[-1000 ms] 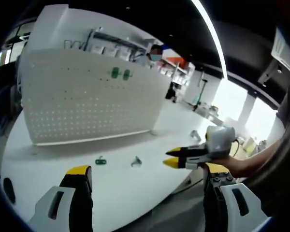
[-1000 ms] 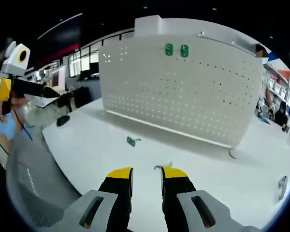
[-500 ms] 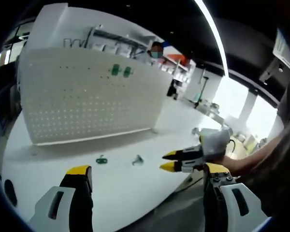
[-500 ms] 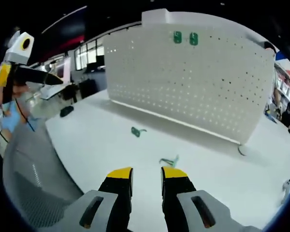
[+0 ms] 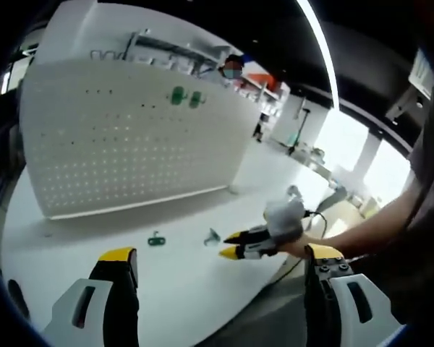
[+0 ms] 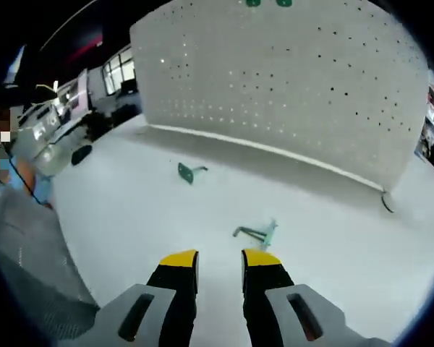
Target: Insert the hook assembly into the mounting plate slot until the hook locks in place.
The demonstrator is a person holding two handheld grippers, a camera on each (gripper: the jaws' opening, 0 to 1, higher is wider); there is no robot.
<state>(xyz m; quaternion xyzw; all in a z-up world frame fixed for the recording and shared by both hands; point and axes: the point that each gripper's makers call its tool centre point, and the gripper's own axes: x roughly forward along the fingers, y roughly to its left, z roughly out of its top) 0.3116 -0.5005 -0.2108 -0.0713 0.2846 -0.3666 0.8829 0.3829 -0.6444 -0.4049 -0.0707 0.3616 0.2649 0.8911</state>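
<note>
Hook assembly (image 6: 259,233) on table (image 6: 130,217) just beyond right gripper's (image 6: 218,260) parted, empty jaws; left gripper (image 5: 220,254) wide apart.

The left claw (image 5: 220,264) stands wide open, while the right claw (image 6: 218,260), hand-held, has its jaws nearly together.

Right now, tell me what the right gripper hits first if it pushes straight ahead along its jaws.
Probably the nearer hook piece, lying on the white table just ahead of the right gripper. Its jaws are slightly parted and empty. Depth is unclear; it could strike the tabletop first.
</note>
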